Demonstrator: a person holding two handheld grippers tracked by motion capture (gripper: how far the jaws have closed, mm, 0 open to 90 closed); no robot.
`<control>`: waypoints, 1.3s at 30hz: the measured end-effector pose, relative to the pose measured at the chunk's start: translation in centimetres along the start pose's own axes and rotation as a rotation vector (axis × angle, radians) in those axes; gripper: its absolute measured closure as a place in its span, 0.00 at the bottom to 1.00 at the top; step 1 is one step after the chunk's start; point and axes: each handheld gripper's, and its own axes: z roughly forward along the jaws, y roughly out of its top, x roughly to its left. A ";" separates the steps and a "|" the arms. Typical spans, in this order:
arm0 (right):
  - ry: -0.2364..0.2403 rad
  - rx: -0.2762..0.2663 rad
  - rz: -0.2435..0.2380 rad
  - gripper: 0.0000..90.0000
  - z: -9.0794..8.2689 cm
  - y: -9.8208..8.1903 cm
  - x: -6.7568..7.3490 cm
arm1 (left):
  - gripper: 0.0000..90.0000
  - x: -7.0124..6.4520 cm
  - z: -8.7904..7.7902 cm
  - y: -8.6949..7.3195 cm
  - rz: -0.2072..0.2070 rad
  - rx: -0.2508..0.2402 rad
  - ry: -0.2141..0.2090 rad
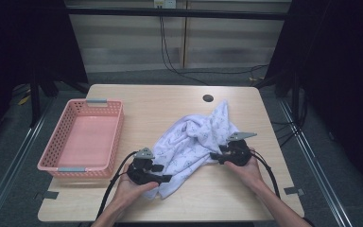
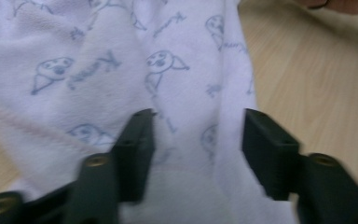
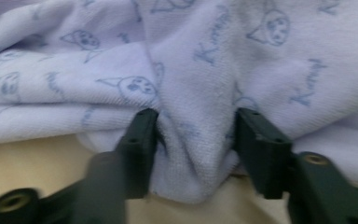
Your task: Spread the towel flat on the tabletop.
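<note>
nearest the camera, a person's two hands come in over the near edge of the table (image 1: 123,97), each with a gripper set at the towel. the towel (image 1: 194,139) — white with small blue animal prints — lies crumpled a little right of the table's middle, its long axis running from the near-left corner up to a peaked far-right end near the round hole (image 1: 208,98). the left gripper (image 2: 198,135) stands half open astride the near-left hem, cloth between the jaws but not pinched. the right gripper (image 3: 196,135) straddles a raised fold at the right edge; its pads touch the fold's sides, though a firm hold cannot be told. the step looks like taking hold — next, both should close and lift. the pink basket (image 1: 56,163) waits well to the left.
</note>
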 end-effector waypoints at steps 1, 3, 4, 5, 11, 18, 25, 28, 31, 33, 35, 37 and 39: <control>-0.007 -0.009 0.003 0.69 0.2 0.2 -0.4 | 0.61 -0.2 0.0 0.0 0.030 0.010 0.012; -0.044 -0.038 0.023 0.87 -0.1 1.0 -1.4 | 0.91 -0.3 -0.1 -0.1 0.028 0.032 0.004; -0.044 -0.038 0.023 0.87 -0.1 1.0 -1.4 | 0.91 -0.5 0.0 -0.1 0.025 0.037 -0.013; -0.052 -0.076 0.045 0.89 -0.7 1.9 -2.5 | 0.96 -0.7 0.4 0.0 -0.011 0.030 -0.091; -0.159 -0.161 0.067 0.90 -2.1 4.5 -5.8 | 0.97 -2.7 1.1 1.6 -0.055 -0.092 -0.270; -0.077 -0.186 0.094 0.51 -2.6 4.8 -6.1 | 0.80 -2.5 0.3 2.3 -0.061 -0.107 -0.208; 0.038 -0.143 0.012 0.43 -5.4 1.3 0.1 | 0.61 -4.0 -3.0 1.0 -0.016 -0.095 -0.178; 0.168 -0.095 -0.013 0.47 -5.4 -0.8 3.5 | 0.59 -5.3 -2.3 0.1 0.019 -0.053 -0.205; 0.251 -0.023 -0.054 0.48 -4.2 -2.1 6.3 | 0.52 -5.6 -1.4 -0.3 0.038 -0.014 -0.196; 0.293 0.013 -0.088 0.47 -3.0 -2.4 7.6 | 0.51 -5.6 -0.6 -0.6 0.036 0.013 -0.171; 0.295 0.024 -0.116 0.45 -2.3 -2.3 8.1 | 0.57 -5.5 -0.1 -0.8 0.046 0.027 -0.112; 0.328 0.037 -0.109 0.45 -1.6 -2.4 8.4 | 0.67 -5.0 0.4 -0.7 0.033 0.042 -0.057; 0.299 0.047 -0.148 0.45 -1.0 -2.5 9.0 | 0.87 -4.4 0.6 -0.5 0.023 0.046 -0.060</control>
